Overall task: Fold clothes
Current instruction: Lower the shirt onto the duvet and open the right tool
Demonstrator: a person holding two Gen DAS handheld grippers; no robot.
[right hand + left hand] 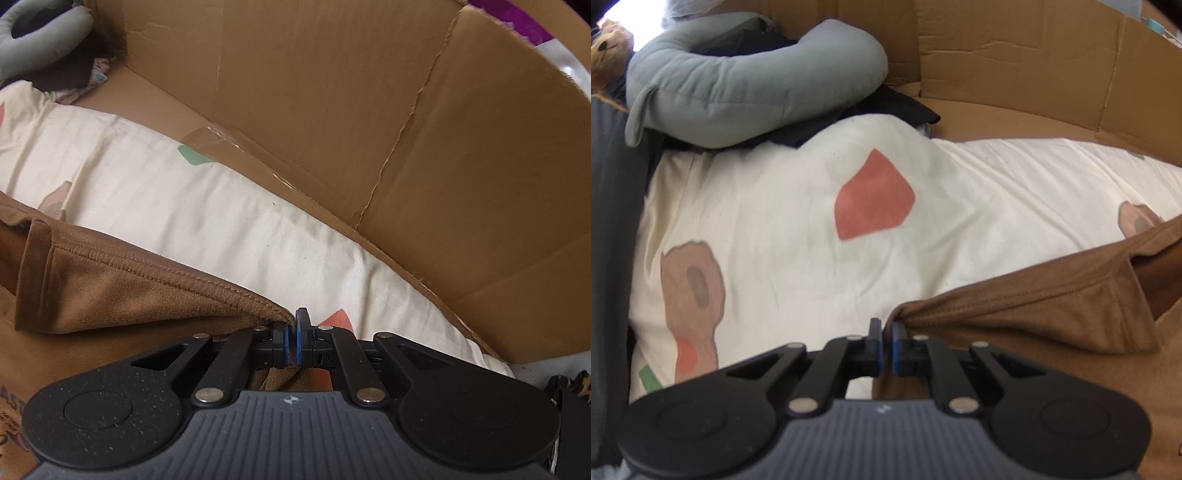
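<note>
Left tongs (885, 334) and right tongs (291, 332) each pinched onto brown shirt (1034, 314) hem, 12 o'clock; folding barely begun

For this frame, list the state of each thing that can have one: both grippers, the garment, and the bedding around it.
left gripper: shut on the brown shirt's hem corner
right gripper: shut on the brown shirt's other hem corner
brown shirt: hem lifted and doubled over itself, partly folded
cream printed sheet: spread flat under the shirt, lightly wrinkled
grey-green pillow: curved, resting on dark clothes
cardboard wall: standing, creased
</note>
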